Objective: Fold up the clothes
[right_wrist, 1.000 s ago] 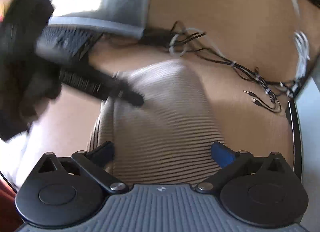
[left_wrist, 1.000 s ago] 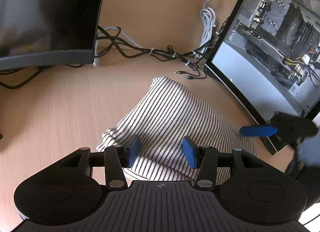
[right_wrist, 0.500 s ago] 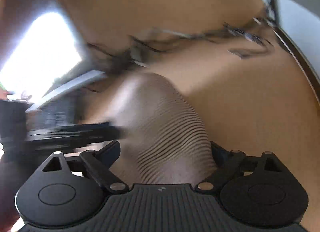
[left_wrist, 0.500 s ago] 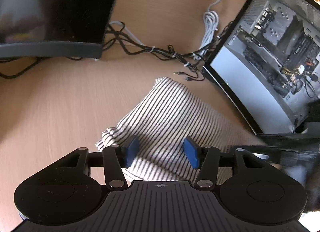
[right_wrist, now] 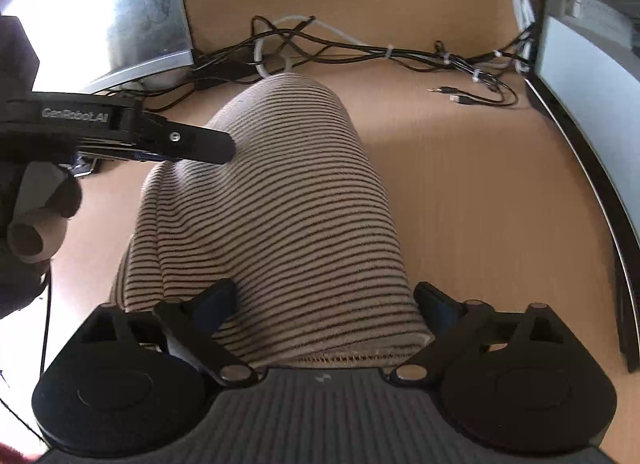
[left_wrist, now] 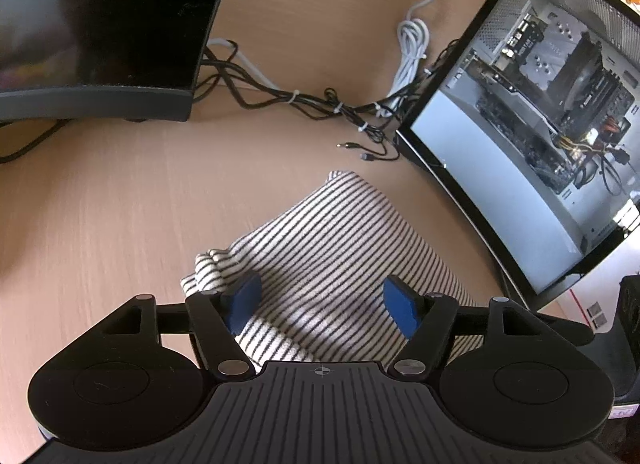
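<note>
Striped garment point(left_wrist: 332, 252) lying in a compact folded bundle on the wooden table point(left_wrist: 120, 200), between a dark monitor point(left_wrist: 100, 24) on one side and an open computer case point(left_wrist: 560, 104) on the other, a tangle of cables point(left_wrist: 320, 104) just beyond its far end. Left gripper point(left_wrist: 320, 300) low over the near edge of the bundle, jaws spread wide, blue pads either side of the cloth and gripping nothing. Right gripper point(right_wrist: 324, 300) over the opposite end, jaws likewise released and straddling the hemmed edge, nothing pinched. From the right wrist view, the left gripper's black body point(right_wrist: 120, 132) reaching in from the side, its tip over the upper left of the fabric; contact with the cloth impossible to tell from here. Bundle looking rounded and fairly neat along the right edge, but a loose bunched corner point(left_wrist: 208, 268) poking out at the left, near the left pad. Likely stage: late in the folding, main folds apparently made, tidying or a final fold left. Next move probably calling for a pinch on that stray corner and a tuck under or across, or both sets of jaws closing on the near edge for one more fold over. Soft knit, so a shallow grip risking slip and a dragged layer.
</note>
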`<state>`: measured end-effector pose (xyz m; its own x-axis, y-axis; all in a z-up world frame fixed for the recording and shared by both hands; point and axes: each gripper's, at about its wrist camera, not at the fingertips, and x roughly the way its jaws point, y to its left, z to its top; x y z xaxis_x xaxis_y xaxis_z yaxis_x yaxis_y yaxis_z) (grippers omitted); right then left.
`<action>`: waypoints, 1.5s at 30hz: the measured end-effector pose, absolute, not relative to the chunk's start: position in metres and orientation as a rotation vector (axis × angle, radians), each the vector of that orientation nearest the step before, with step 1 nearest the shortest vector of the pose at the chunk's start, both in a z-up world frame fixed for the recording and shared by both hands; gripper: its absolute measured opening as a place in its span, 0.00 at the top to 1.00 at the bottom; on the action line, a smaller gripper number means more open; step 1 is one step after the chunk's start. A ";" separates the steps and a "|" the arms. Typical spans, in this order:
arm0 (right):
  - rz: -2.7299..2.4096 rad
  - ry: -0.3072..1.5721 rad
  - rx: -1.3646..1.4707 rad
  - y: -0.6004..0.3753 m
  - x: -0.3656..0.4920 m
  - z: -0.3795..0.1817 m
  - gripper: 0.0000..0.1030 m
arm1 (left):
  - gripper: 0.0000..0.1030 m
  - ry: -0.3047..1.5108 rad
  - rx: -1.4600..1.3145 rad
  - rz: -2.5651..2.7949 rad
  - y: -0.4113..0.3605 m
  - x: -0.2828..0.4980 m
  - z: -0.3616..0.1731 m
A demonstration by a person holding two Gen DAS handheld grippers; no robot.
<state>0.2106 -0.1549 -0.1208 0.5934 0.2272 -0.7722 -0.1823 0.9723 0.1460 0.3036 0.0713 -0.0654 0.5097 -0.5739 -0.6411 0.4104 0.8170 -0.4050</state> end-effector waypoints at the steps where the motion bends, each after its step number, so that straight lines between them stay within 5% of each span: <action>1: 0.223 0.906 0.066 -0.156 0.209 -0.121 0.03 | 0.25 0.847 -0.207 -0.600 0.070 0.303 -0.065; 11: 0.256 0.877 0.099 -0.172 0.204 -0.092 0.02 | 0.20 0.825 -0.205 -0.497 0.060 0.290 -0.062; 17: 0.394 0.816 0.275 -0.212 0.228 -0.067 0.00 | 0.52 0.815 -0.294 -0.338 0.060 0.278 -0.058; 20: 0.447 0.801 0.308 -0.218 0.254 -0.068 0.09 | 0.64 0.809 -0.338 -0.258 0.060 0.272 -0.056; 29: 0.649 1.011 0.375 -0.183 0.346 -0.122 0.05 | 0.65 0.797 -0.371 -0.168 0.066 0.262 -0.058; 31: 0.711 1.065 0.405 -0.175 0.354 -0.128 0.12 | 0.65 0.790 -0.387 -0.185 0.072 0.264 -0.063; 38: 0.735 0.946 0.322 -0.178 0.329 -0.106 0.29 | 0.64 0.775 -0.432 -0.226 0.087 0.267 -0.071; 45: 0.644 0.901 0.185 -0.178 0.325 -0.112 0.26 | 0.70 0.771 -0.423 -0.210 0.079 0.272 -0.065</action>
<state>0.3251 -0.1783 -0.1120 0.4484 0.5919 -0.6698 -0.4423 0.7981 0.4092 0.2718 0.0788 -0.0651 0.7017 -0.3350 -0.6289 0.0303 0.8958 -0.4433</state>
